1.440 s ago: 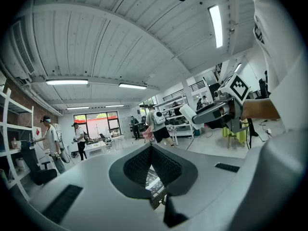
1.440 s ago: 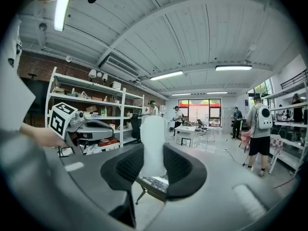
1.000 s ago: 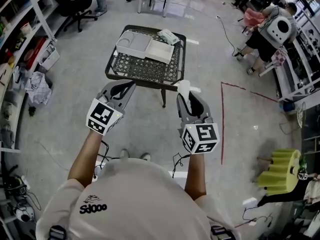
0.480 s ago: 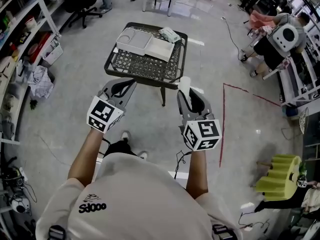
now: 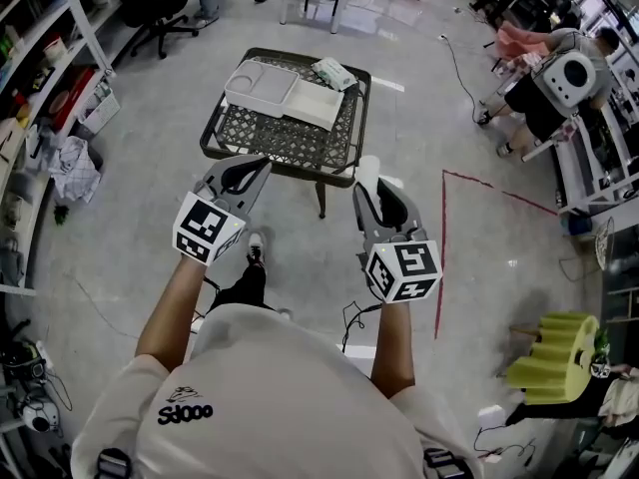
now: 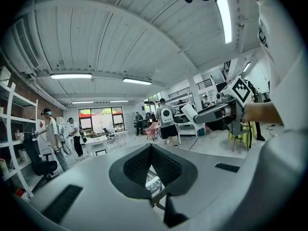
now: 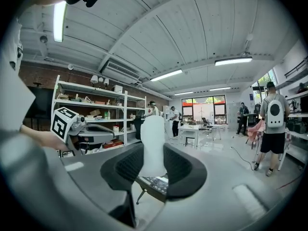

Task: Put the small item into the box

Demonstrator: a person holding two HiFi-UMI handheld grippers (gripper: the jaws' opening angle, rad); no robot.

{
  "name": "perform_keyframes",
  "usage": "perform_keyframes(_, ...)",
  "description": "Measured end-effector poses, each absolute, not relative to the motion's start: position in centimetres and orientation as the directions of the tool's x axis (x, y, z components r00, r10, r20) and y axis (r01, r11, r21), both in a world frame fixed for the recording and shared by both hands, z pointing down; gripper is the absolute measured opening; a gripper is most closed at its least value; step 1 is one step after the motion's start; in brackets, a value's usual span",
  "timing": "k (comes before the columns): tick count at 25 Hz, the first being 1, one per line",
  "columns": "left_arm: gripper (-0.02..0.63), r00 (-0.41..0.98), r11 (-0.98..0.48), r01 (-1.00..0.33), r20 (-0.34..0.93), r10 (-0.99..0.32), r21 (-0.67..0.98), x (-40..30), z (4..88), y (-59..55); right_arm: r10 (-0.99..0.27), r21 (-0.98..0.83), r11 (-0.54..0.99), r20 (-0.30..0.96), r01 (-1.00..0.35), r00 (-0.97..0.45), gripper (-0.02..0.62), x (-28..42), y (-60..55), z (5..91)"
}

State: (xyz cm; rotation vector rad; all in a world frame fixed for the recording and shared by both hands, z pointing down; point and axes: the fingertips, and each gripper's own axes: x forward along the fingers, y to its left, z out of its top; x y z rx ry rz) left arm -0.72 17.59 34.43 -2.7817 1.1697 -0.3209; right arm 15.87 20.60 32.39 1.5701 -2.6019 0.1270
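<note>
A white two-part box (image 5: 262, 86) lies open on a small black mesh table (image 5: 290, 140) ahead of me. My right gripper (image 5: 368, 182) is shut on a small white rounded item (image 5: 367, 169), which stands upright between the pads (image 7: 153, 146). My left gripper (image 5: 260, 166) is shut with nothing in it, its jaws meeting at the tips (image 6: 150, 147). Both grippers hang side by side, short of the table's near edge. In the left gripper view the right gripper (image 6: 211, 114) shows with the white item (image 6: 188, 112) at its tip.
A green-and-white packet (image 5: 334, 71) lies on the table's far right corner beside the box. Shelving (image 5: 45, 78) runs along the left, an office chair (image 5: 155, 8) stands behind. People work at benches (image 5: 544, 68) on the right. A red floor line (image 5: 442, 238) runs to the right.
The person has stepped forward: the table has drawn nearer to both grippers and a foot now shows below the left gripper. The right gripper's hold on the white item is unchanged.
</note>
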Motion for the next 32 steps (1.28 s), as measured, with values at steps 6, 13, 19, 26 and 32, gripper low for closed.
perform_keyframes(6, 0.0, 0.683, -0.699, -0.693, 0.152, -0.715, -0.176, -1.0, 35.0, 12.0, -0.883, -0.009, 0.455, 0.127, -0.891, -0.452, 0.135, 15.8, 15.8, 32.7)
perform_keyframes(13, 0.0, 0.705, -0.724, -0.666, 0.166, -0.689, -0.178, 0.1, 35.2, 5.1, -0.893, -0.016, 0.434, 0.124, -0.901, -0.432, 0.135, 16.2, 9.3, 32.5)
perform_keyframes(19, 0.0, 0.715, -0.734, -0.66, 0.165, -0.679, -0.161, -0.3, 34.9, -0.5, -0.898, -0.015, 0.425, 0.119, -0.905, -0.424, 0.135, 15.8, 4.4, 31.7)
perform_keyframes(26, 0.0, 0.735, -0.755, -0.638, 0.171, -0.656, -0.149, -1.0, 35.5, -5.1, -0.901, -0.022, 0.415, 0.126, -0.91, -0.414, 0.136, 14.1, 0.1, 31.9)
perform_keyframes(32, 0.0, 0.744, -0.764, -0.633, 0.174, -0.646, -0.13, -2.3, 36.0, -8.9, -0.896, -0.05, 0.422, 0.128, -0.905, -0.425, 0.137, 12.7, -3.1, 32.0)
